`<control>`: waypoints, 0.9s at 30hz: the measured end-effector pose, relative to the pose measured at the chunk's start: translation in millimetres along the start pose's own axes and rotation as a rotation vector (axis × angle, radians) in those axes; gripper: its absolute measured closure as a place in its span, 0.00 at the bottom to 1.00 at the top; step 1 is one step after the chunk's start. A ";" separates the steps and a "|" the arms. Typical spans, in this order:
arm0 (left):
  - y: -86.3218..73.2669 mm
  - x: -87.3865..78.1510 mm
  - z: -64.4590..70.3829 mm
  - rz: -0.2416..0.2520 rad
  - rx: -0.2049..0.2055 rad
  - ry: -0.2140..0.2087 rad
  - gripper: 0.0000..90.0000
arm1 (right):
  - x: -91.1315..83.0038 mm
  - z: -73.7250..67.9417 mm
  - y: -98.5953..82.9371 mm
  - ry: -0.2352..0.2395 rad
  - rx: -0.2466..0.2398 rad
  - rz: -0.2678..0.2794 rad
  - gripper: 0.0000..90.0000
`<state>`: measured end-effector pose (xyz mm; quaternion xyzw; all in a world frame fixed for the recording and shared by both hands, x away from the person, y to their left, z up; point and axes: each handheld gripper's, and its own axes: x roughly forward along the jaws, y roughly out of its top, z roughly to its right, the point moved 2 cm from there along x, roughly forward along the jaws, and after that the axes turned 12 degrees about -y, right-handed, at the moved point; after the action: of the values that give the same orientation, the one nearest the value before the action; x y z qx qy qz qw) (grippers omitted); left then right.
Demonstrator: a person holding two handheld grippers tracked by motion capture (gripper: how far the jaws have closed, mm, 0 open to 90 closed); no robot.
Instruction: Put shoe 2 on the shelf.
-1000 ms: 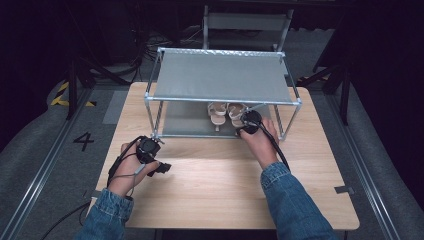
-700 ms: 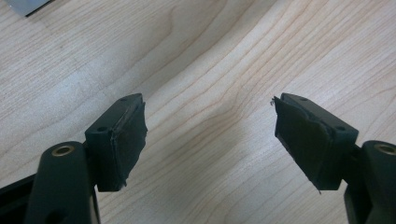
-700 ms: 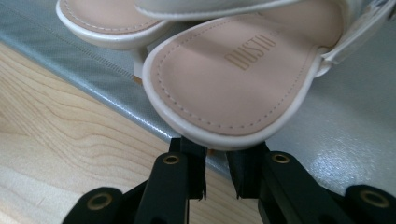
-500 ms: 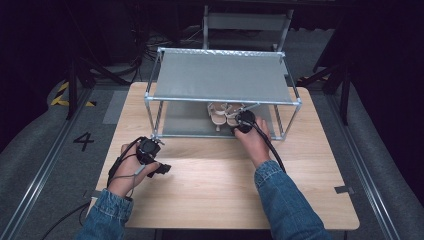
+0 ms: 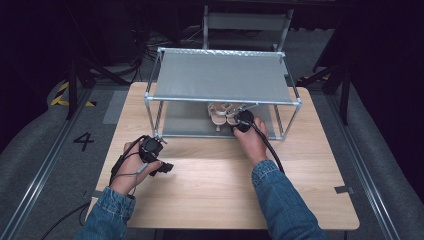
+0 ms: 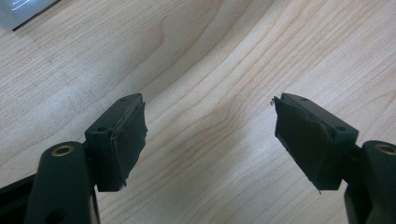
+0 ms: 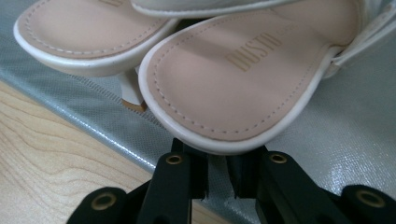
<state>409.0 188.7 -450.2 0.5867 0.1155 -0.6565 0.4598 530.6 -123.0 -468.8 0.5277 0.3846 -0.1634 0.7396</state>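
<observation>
Two white sandals with tan insoles stand side by side on the grey lower shelf (image 5: 185,120) of a metal shoe rack (image 5: 222,77). My right gripper (image 5: 239,120) reaches in at the heel end of the right sandal (image 5: 231,116). In the right gripper view its jaws (image 7: 218,179) stand almost together under that sandal's (image 7: 233,79) heel seat, closed on its hidden heel. The left sandal (image 7: 88,32) shows a short heel resting on the shelf. My left gripper (image 5: 162,167) lies low over the wooden table, open, with bare wood between its fingers (image 6: 210,140).
The rack stands at the back middle of the wooden table (image 5: 210,185), its top shelf bare. A cable (image 5: 270,150) trails from the right gripper along the forearm. A chair (image 5: 245,22) stands behind the table.
My right hand has shifted slightly left and further in under the rack's front rail with the sandal's heel end. The left hand has stayed still.
</observation>
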 end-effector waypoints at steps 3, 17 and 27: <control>0.8 0.0 0.0 0.002 -0.003 -0.002 0.28 | -4.2 1.0 -1.7 -0.022 -0.035 0.019 0.72; -2.4 -6.5 -0.2 0.018 0.000 0.012 0.28 | -75.7 24.1 -28.5 0.008 0.028 0.049 0.51; -11.0 -12.5 -0.3 0.033 -0.008 0.024 0.27 | -122.9 48.8 -62.2 0.020 -0.012 0.014 0.49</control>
<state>399.7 200.8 -443.6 0.5943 0.1141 -0.6415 0.4714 429.6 -211.6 -411.3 0.5275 0.3892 -0.1510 0.7399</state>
